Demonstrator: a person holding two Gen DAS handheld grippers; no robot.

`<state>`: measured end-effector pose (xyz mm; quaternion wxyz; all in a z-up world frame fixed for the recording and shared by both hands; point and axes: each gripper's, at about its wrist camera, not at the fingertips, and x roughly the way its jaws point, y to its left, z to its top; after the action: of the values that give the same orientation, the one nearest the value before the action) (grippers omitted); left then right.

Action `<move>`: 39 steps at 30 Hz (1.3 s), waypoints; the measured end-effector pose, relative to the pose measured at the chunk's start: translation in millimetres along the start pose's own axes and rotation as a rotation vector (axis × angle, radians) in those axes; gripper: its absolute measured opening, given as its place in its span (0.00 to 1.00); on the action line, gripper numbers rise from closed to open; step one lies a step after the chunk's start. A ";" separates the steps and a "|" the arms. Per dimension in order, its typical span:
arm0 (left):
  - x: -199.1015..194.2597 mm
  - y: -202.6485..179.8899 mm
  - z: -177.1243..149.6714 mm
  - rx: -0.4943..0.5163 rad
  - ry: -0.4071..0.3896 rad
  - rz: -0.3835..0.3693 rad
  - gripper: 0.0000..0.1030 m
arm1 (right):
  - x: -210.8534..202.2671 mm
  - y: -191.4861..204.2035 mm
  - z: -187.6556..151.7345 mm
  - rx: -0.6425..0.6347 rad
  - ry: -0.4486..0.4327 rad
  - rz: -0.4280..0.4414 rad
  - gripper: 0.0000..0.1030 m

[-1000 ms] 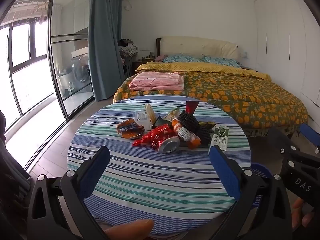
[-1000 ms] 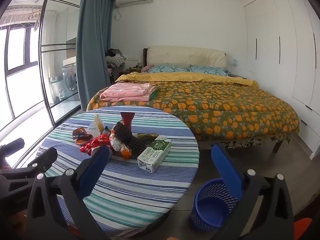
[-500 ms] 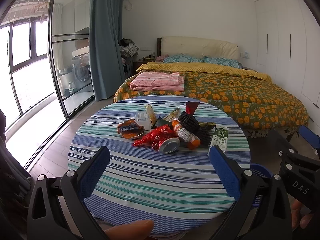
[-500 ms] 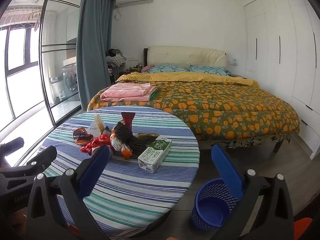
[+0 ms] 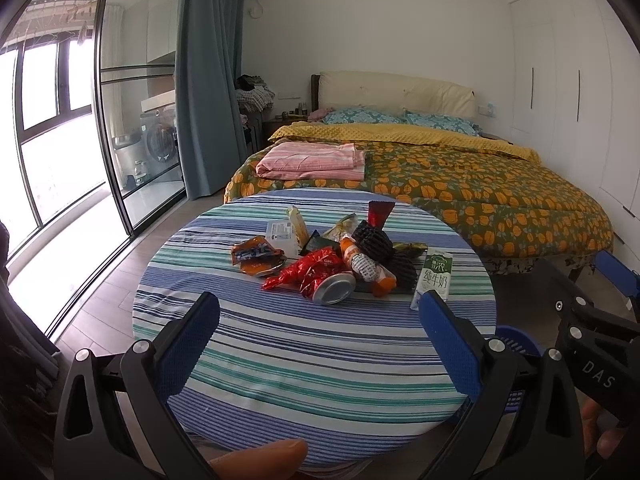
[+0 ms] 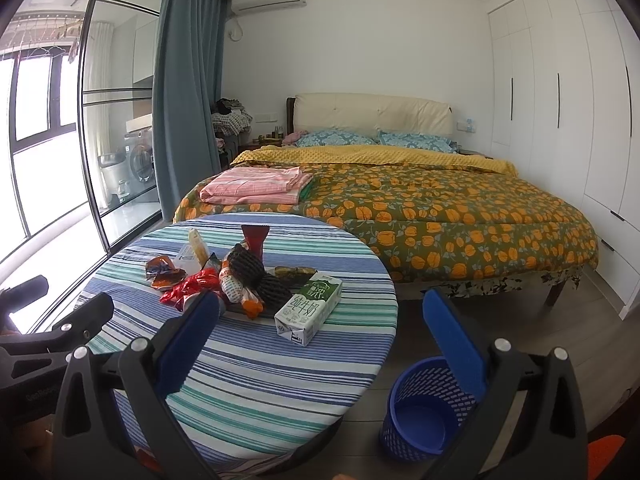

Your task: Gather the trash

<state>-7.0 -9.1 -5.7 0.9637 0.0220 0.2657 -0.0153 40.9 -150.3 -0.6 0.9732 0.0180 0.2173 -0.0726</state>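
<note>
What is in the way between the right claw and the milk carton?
Nothing visible. The right claw is open, with only bare striped tablecloth between it and the milk carton, which lies at the pile's near edge.

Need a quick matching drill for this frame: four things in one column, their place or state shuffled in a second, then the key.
Things:
1. milk carton
2. blue basket
3. pink folded cloth
4. metal can

Place or state:
A. on the floor beside the table
B. on the bed
C. lying on its side, nearest table edge to the right tool
D. on its side, its round end facing the left tool's camera

Pairs: 1-C, 2-A, 3-B, 4-D
</note>
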 end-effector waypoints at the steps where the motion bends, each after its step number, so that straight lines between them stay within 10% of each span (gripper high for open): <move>1: 1.0 0.8 0.0 0.000 0.002 -0.003 0.96 | 0.0 0.5 0.2 0.000 0.000 -0.001 0.96; 39: 3.5 -0.5 0.6 -0.003 0.015 -0.009 0.96 | -2.7 -5.4 0.1 0.010 -0.007 -0.006 0.96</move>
<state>-3.7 -9.7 -7.0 0.9616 0.0195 0.2729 -0.0193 37.8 -155.3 0.6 0.9736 0.0219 0.2136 -0.0769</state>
